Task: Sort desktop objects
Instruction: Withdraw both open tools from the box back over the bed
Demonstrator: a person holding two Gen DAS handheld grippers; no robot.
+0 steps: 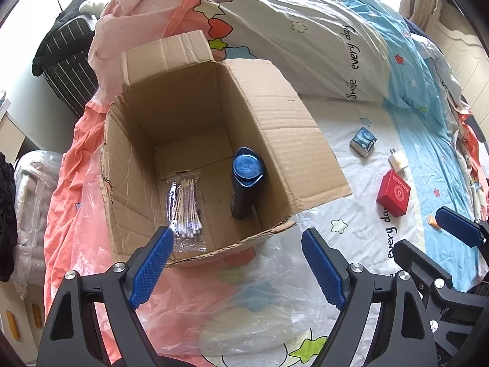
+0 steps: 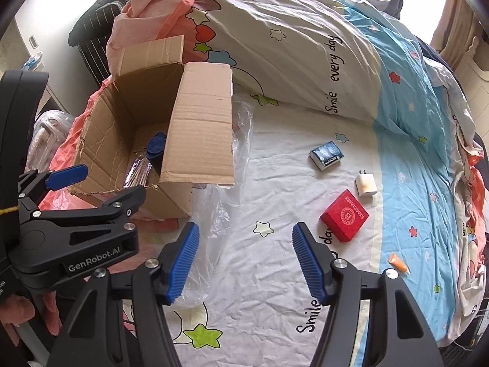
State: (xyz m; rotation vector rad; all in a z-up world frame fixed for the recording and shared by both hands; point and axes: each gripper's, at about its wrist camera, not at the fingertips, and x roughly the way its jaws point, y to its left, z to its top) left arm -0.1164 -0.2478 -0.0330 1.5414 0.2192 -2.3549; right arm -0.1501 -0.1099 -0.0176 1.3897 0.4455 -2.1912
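**Box Part-Filled, Both Grippers Empty**

While the cardboard box [image 1: 195, 140] stands open on the bedsheet [image 2: 275, 189], a blue bottle [image 1: 246, 183] and a cotton swab packet [image 1: 186, 211] are seen inside it. The left gripper [image 1: 237, 263] is held spread and empty at the box's 6 o'clock edge. The right gripper [image 2: 244, 260] is likewise spread, nothing gripped. At its 1 o'clock, a red box [image 2: 344, 215], white charger [image 2: 366, 185] and blue packet [image 2: 325, 154] are left lying.

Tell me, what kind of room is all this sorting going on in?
Most likely a bedroom. The things lie on a bed sheet printed with stars and "Smile every day", a rumpled quilt is heaped behind, and a carved white headboard seems to stand at the far right.
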